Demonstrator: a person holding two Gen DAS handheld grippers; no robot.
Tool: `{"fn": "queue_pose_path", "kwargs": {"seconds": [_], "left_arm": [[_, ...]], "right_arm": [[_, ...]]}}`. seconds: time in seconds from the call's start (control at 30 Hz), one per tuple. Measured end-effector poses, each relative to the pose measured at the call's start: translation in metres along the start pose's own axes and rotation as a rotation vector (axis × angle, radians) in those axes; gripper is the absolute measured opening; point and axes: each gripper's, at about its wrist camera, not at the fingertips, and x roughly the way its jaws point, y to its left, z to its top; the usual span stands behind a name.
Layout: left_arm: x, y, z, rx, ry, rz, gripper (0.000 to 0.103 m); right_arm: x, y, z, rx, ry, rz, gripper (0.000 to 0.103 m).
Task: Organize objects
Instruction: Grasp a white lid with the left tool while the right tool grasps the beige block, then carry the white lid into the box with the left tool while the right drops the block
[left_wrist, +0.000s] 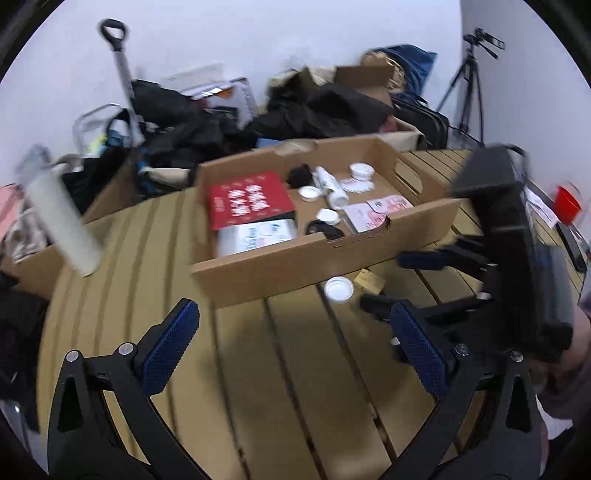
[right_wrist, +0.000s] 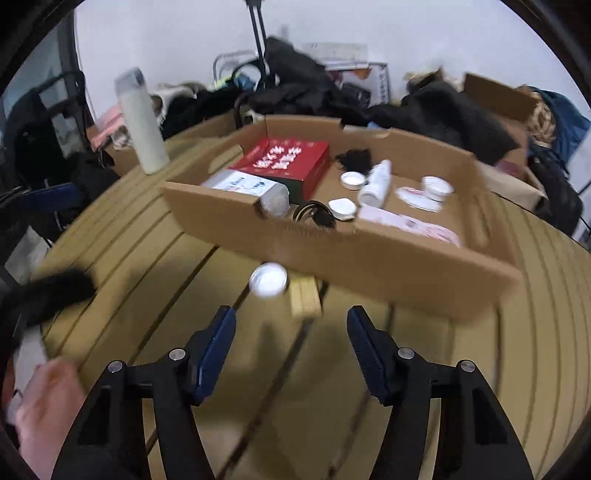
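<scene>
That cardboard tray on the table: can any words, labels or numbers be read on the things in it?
None can be read.
Red box: white characters, too blurred to read.
White packet beside it: blue print, too small and blurred.
Pink and white packet: print too blurred.
Small white bottle: no legible label.
Cardboard tray: a faint mark on its front wall, unreadable.

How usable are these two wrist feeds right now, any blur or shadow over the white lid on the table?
Left wrist view: the white lid is fairly sharp; the right gripper and the white bottle are smeared.
Right wrist view: the lid is smeared; gripper shadows darken the table below it.
Both views bow at the edges.
</scene>
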Motion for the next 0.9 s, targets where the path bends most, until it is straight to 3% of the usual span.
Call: {"fn": "queue_pose_path", "kwargs": {"seconds": [0.03,0.1,0.17,0.3,0.33,0.37,0.4,0.5,0.53,0.67,0.77,0.83,0.9], "left_arm": [[0.013,0.000,0.001,-0.001,0.018,0.005,0.103],[0.041,-0.001,0.004,0.000,0.073,-0.011,0.101],[0.060,-0.003,0.007,-0.008,0.104,-0.050,0.098],[0.087,-0.015,0.011,-0.005,0.141,-0.077,0.091],[0.093,-0.020,0.010,0.005,0.142,-0.060,0.086],[0.098,-0.022,0.010,0.018,0.154,-0.066,0.061],[0.105,-0.025,0.007,0.024,0.185,-0.077,0.048],[0.105,-0.029,0.004,0.016,0.185,-0.056,0.026],[0.102,-0.030,0.003,0.011,0.183,-0.052,0.025],[0.068,-0.032,-0.005,-0.026,0.188,-0.004,0.025],[0.002,-0.033,-0.007,-0.054,0.131,0.015,0.025],[-0.056,-0.032,-0.011,-0.117,0.067,-0.004,0.025],[-0.109,-0.028,-0.024,-0.209,0.012,-0.078,0.025]], "right_arm": [[0.010,0.000,0.003,-0.014,0.020,-0.010,0.063],[0.022,-0.004,-0.001,-0.011,0.052,-0.007,0.039],[0.017,-0.013,-0.005,0.000,0.014,-0.009,0.023],[-0.007,-0.041,-0.025,0.078,-0.012,-0.021,0.023],[-0.015,-0.047,-0.029,0.103,-0.018,-0.021,0.023],[-0.025,-0.056,-0.038,0.131,-0.028,-0.025,0.023],[-0.033,-0.060,-0.043,0.145,-0.033,-0.031,0.023],[-0.058,-0.068,-0.061,0.182,-0.032,-0.034,0.024],[-0.064,-0.068,-0.066,0.194,-0.031,-0.034,0.024],[-0.096,-0.063,-0.085,0.198,-0.024,-0.054,0.023],[-0.133,-0.058,-0.093,0.198,-0.042,-0.065,0.024],[-0.165,-0.053,-0.098,0.186,-0.072,-0.077,0.023],[-0.201,-0.042,-0.106,0.174,-0.105,-0.082,0.023]]}}
